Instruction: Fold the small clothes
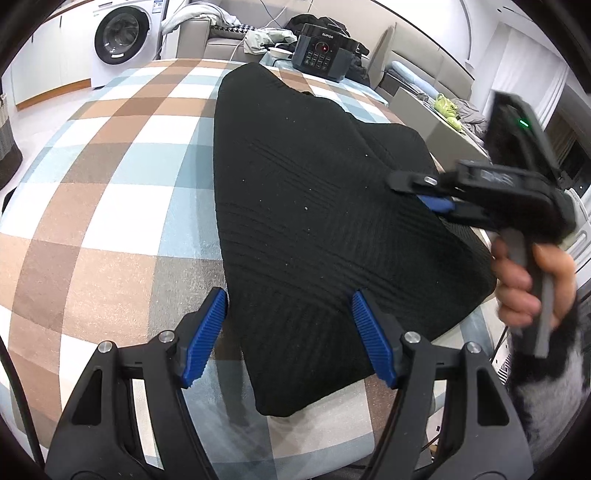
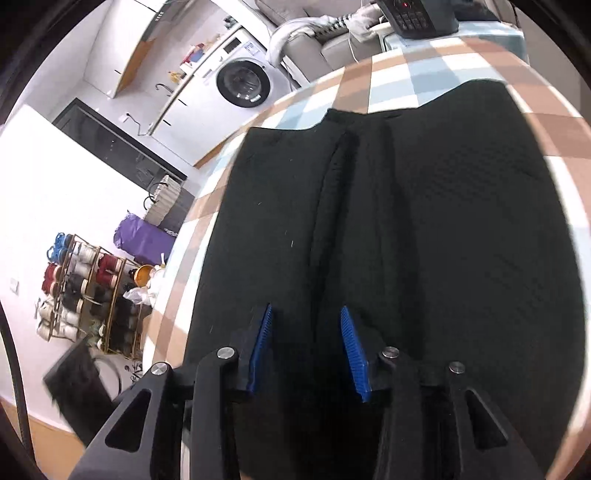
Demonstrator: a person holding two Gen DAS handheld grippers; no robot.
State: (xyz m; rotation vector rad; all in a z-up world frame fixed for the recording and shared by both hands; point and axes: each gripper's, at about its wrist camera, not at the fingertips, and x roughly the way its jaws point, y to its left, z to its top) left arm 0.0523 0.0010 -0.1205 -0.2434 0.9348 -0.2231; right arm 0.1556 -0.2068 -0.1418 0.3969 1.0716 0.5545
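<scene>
A black ribbed knit garment (image 1: pixel 306 221) lies folded on a table under a brown, blue and white checked cloth (image 1: pixel 110 177). My left gripper (image 1: pixel 290 306) is open, its blue pads (image 1: pixel 207 332) straddling the garment's near left edge just above the cloth. My right gripper (image 1: pixel 424 192) reaches in from the right over the garment's right part, held by a hand (image 1: pixel 532 284). In the right wrist view the right gripper (image 2: pixel 306 314) is open above the garment (image 2: pixel 443 240), over a lengthwise fold ridge (image 2: pixel 332 206).
A black pressure cooker (image 1: pixel 323 51) stands at the table's far edge. A washing machine (image 1: pixel 122 40) and a sofa with clothes (image 1: pixel 236 29) are behind. A shoe rack (image 2: pixel 88 291) and a purple bag (image 2: pixel 144 240) are on the floor beside the table.
</scene>
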